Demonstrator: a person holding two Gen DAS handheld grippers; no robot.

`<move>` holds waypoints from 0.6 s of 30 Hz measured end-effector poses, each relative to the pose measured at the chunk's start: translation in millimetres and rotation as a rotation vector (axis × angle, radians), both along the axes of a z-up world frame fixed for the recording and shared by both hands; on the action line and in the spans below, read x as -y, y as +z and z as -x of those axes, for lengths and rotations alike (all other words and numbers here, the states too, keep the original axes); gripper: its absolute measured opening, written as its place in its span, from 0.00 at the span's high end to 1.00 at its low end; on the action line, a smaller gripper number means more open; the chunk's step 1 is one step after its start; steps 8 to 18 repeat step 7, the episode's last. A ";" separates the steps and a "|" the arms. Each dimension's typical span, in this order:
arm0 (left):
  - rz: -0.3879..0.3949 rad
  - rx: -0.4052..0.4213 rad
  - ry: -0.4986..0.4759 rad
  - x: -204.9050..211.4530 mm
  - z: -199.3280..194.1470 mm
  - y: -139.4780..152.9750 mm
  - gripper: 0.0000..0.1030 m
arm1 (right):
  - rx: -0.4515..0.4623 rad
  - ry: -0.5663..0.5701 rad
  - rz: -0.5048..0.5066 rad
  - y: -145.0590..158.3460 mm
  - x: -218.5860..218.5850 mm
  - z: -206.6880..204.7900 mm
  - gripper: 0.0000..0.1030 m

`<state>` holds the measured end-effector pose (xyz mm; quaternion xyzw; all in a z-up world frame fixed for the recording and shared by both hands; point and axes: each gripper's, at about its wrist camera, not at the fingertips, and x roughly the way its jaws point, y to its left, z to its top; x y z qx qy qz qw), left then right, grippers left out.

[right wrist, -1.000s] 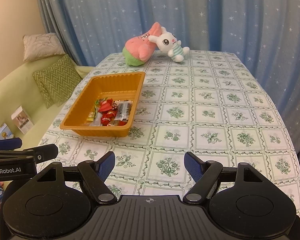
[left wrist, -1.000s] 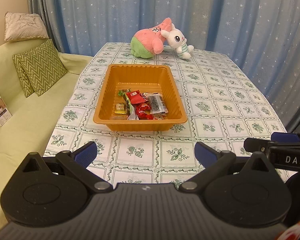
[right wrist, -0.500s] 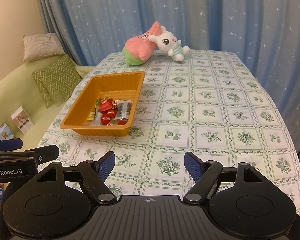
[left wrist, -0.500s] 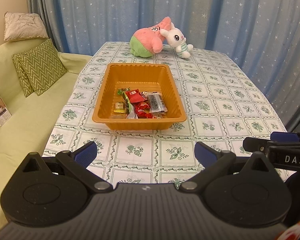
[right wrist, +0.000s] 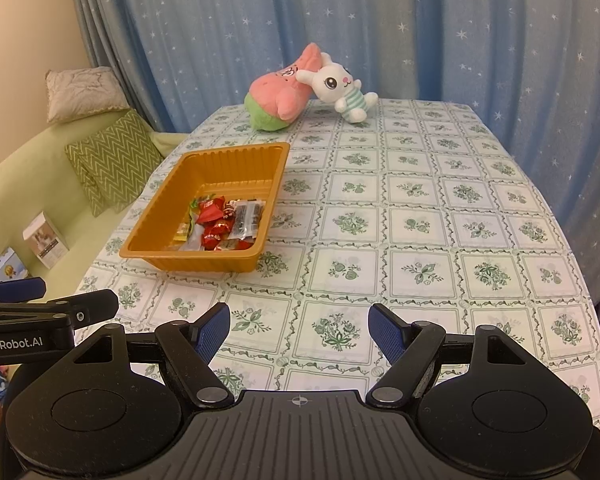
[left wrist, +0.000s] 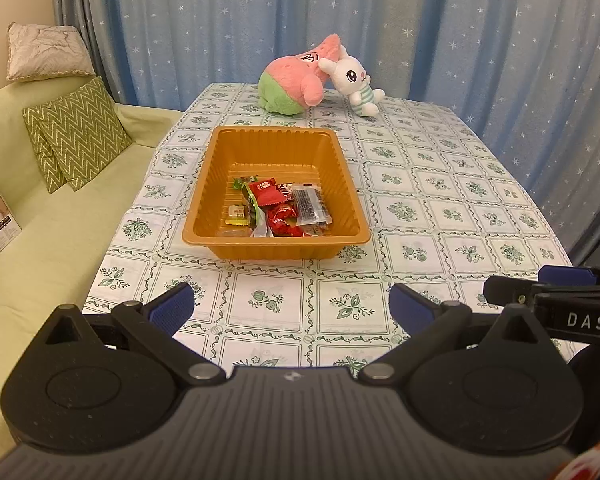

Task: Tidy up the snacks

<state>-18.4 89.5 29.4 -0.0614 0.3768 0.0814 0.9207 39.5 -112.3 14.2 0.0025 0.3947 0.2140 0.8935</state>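
All the snacks (left wrist: 274, 210) sit heaped in the near end of the orange tray (left wrist: 204, 196), none loose on the tablecloth (left wrist: 440, 216) around it, so the job looks done, left gripper (left wrist: 291, 306) and right gripper (right wrist: 299, 330) both spread wide and empty short of the tray.

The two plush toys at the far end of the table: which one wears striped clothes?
The white plush rabbit, in a green-and-white striped shirt. The pink plush star with green bottom beside it has no stripes.
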 end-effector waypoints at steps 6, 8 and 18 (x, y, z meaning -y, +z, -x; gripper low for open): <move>-0.002 0.011 -0.004 -0.5 1.6 0.8 0.00 | 0.002 -0.001 -0.002 -0.2 0.0 0.1 0.26; -0.001 0.011 -0.004 -0.9 1.5 0.9 0.00 | 0.002 0.000 -0.001 -0.2 -0.2 0.1 0.26; -0.001 0.011 -0.004 -0.9 1.5 0.9 0.00 | 0.002 0.000 -0.001 -0.2 -0.2 0.1 0.26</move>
